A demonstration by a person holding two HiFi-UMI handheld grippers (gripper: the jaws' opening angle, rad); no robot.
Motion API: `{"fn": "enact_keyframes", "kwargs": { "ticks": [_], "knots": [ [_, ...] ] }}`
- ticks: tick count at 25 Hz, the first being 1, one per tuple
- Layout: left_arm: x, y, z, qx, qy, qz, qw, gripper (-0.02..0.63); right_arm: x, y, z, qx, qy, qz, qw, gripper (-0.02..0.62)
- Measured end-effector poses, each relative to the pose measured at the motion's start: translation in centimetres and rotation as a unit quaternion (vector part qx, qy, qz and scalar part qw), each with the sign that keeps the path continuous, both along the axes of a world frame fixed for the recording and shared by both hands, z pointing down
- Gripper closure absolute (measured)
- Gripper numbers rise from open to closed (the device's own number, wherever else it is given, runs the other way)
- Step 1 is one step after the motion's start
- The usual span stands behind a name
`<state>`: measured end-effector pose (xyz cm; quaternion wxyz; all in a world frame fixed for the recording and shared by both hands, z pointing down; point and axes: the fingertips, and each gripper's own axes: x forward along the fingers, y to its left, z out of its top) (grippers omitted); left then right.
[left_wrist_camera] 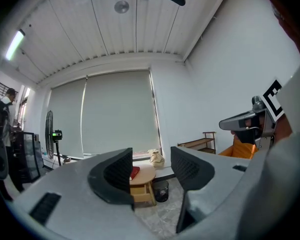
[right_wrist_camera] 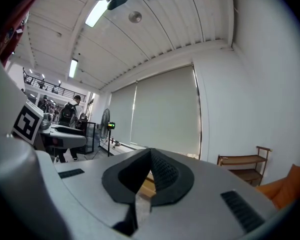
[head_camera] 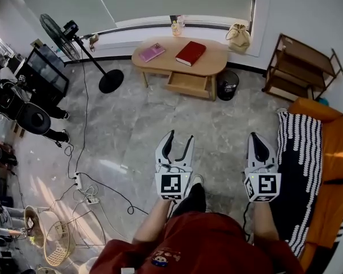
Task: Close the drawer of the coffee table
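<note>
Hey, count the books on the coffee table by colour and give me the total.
Red book: 1
Pink book: 1
Total on the coffee table: 2

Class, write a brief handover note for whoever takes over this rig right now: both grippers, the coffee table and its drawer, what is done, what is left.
Left gripper: jaws apart, empty.
Right gripper: jaws together, nothing between them.
Both are held low in front of the person, across open floor from the coffee table by the window.
Drawer: pulled out of the table's front, facing the person.
Done: nothing; the drawer is untouched.
Left: walk up to the table and push the drawer front in until it is shut.
</note>
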<state>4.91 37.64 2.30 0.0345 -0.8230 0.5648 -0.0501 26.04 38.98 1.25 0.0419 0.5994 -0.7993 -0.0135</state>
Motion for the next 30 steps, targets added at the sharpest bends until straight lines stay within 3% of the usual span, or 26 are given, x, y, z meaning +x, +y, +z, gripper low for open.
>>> {"fn": "enact_keyframes", "kwargs": {
  "ticks": [20,30],
  "knots": [
    [-8.3,-16.9,2.2,-0.018,0.022,0.006,0.9996,0.365,-9.3,-17.7,0.9,-0.025,0.039,-0.015,0.999,0.598],
    [-9.5,-22.5,2.8,-0.012,0.019,0.017,0.9996,0.364,-10.8,-22.7,1.6,-0.026,0.043,-0.009,0.999,0.598]
  ]
}}
